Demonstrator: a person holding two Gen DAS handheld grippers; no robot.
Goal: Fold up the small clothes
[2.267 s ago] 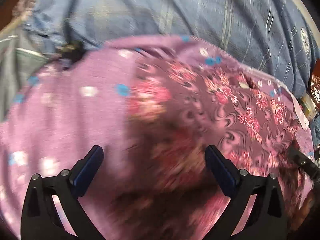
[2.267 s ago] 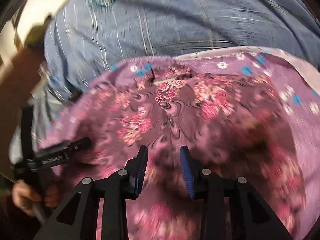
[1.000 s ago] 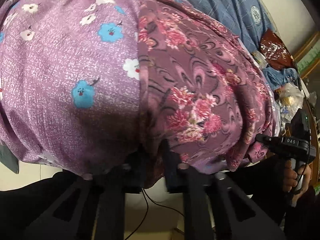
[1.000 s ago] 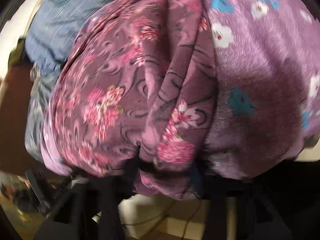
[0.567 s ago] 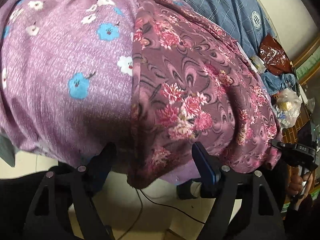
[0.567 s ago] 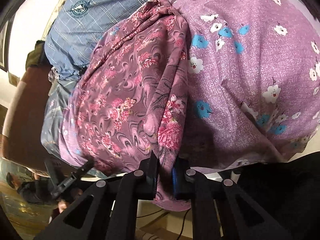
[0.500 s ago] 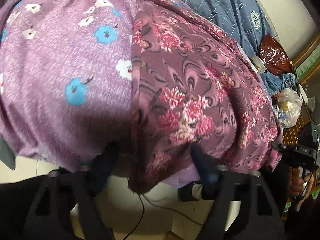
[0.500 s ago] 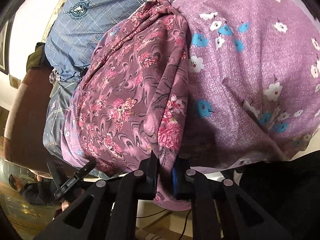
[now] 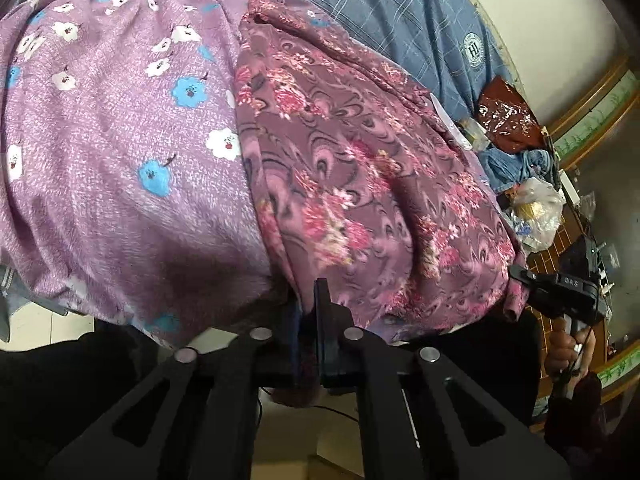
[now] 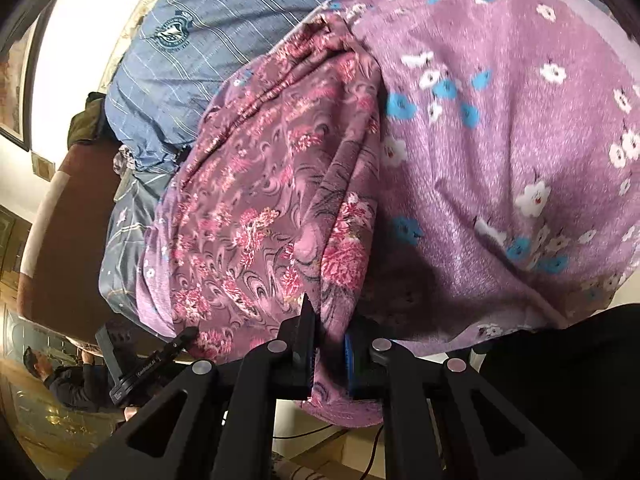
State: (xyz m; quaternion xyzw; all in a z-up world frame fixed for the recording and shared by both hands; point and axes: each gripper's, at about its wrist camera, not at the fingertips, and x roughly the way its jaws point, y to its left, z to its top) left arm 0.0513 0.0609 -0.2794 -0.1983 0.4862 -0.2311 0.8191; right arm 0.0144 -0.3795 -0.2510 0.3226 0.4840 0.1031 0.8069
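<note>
Garment (image 9: 360,184), dark floral, lies on the purple blanket (image 9: 120,140); near hem clamped by left gripper (image 9: 306,320) and right gripper (image 10: 328,344) jaws. Fold in hand; next, carry hem toward twelve o'clock.

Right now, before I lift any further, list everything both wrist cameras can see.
floral garment: one, dark mauve with pink flowers, lying on the purple cloth, near edge in both grippers
flower-print cloth: one, purple with white and blue flowers, spread under the garment
checked bedsheet: one, blue, behind both fabrics
foil packet: one, reddish brown, far right of the left view
plastic bag: one, clear, right of the bed
blue clothes: small heap, beside the bag
left gripper: black, jaws shut on the garment's edge
right gripper: black with blue pads, jaws shut on the garment's edge
hand: one, holding the right gripper's handle
</note>
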